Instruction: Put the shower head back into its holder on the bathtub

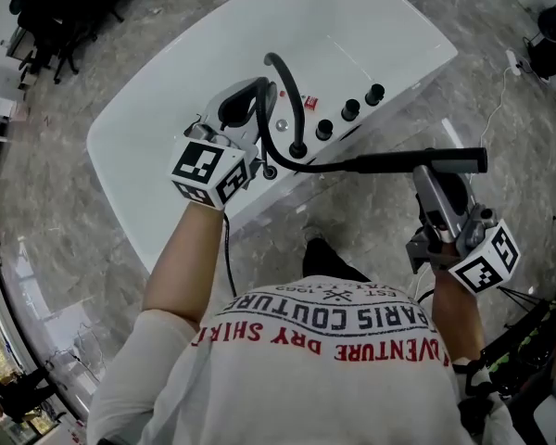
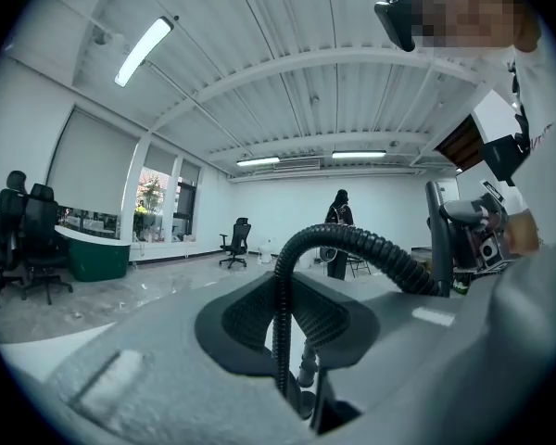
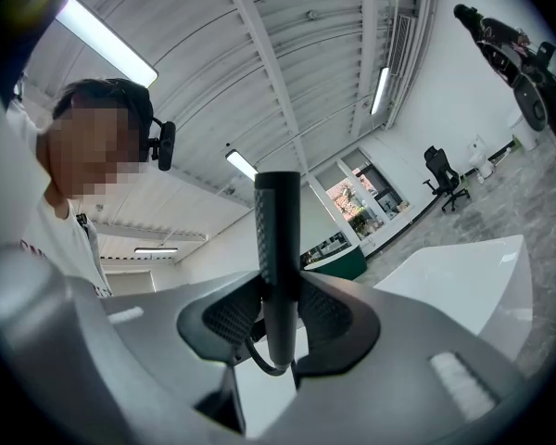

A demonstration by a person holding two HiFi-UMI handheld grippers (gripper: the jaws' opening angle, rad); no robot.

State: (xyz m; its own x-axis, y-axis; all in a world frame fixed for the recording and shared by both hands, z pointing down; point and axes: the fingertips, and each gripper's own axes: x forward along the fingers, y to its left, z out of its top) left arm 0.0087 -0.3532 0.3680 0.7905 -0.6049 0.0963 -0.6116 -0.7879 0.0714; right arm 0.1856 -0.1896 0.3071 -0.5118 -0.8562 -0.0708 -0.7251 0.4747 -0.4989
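Note:
The white bathtub (image 1: 167,91) lies ahead of me, with a row of black knobs (image 1: 350,109) on its near deck. My left gripper (image 1: 250,100) hovers over that deck, shut on the black ribbed hose (image 1: 280,82), which runs upright between its jaws in the left gripper view and arches right as hose (image 2: 352,241). My right gripper (image 1: 433,174) is off the tub's right corner, shut on the black stick-shaped shower head (image 1: 417,162), held level. In the right gripper view the shower head (image 3: 278,239) stands between the jaws, the tub (image 3: 463,276) behind it.
A red tag (image 1: 310,102) sits on the deck by the knobs. A black fitting (image 1: 296,148) holds the hose's lower end. The grey marble floor (image 1: 65,202) surrounds the tub. Office chairs (image 1: 46,26) stand far left. A person (image 2: 338,225) stands in the distance.

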